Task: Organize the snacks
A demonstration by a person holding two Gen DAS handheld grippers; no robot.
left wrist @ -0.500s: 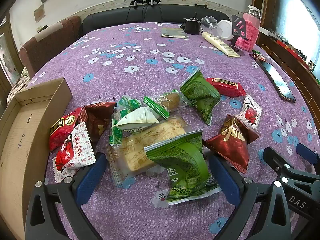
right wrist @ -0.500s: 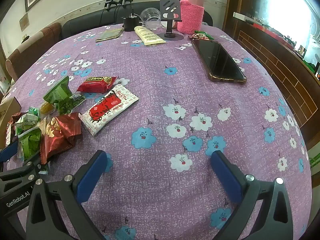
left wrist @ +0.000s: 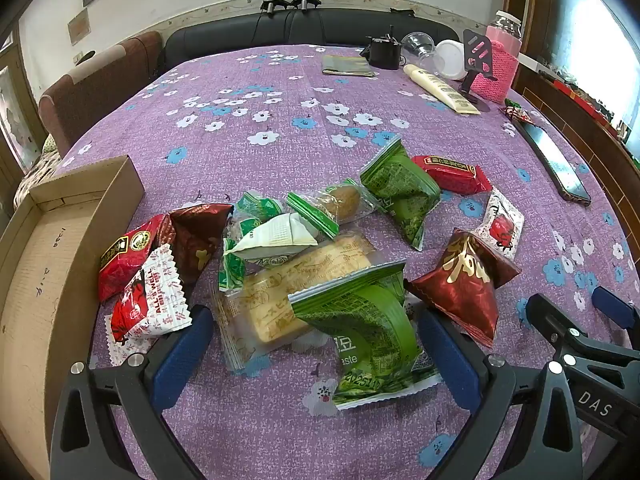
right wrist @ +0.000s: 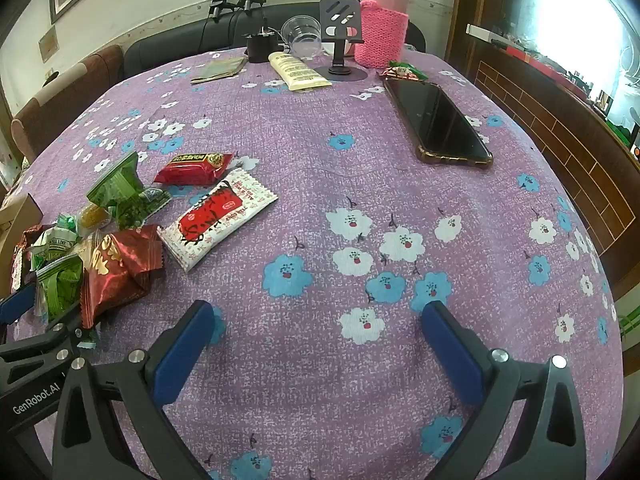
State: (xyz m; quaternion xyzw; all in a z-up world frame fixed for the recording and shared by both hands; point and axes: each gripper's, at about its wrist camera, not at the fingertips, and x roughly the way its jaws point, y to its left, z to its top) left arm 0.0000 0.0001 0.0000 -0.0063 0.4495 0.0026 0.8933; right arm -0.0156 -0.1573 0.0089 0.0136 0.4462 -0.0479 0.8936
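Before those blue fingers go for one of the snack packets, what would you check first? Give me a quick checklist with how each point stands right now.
1. Left gripper open: ok, fingers spread wide, nothing gripped.
2. Right gripper open: ok, only bare tablecloth between its fingers.
3. Cardboard box ready to receive snacks: ok, open-topped, the part in view holds nothing.
4. A packet lined up for the left gripper: ok, green packet lies between its fingers.
5. That packet free to lift: not ok, it overlaps the clear-wrapped cake.
6. Phone out of the way: ok, it lies apart from the snack pile.
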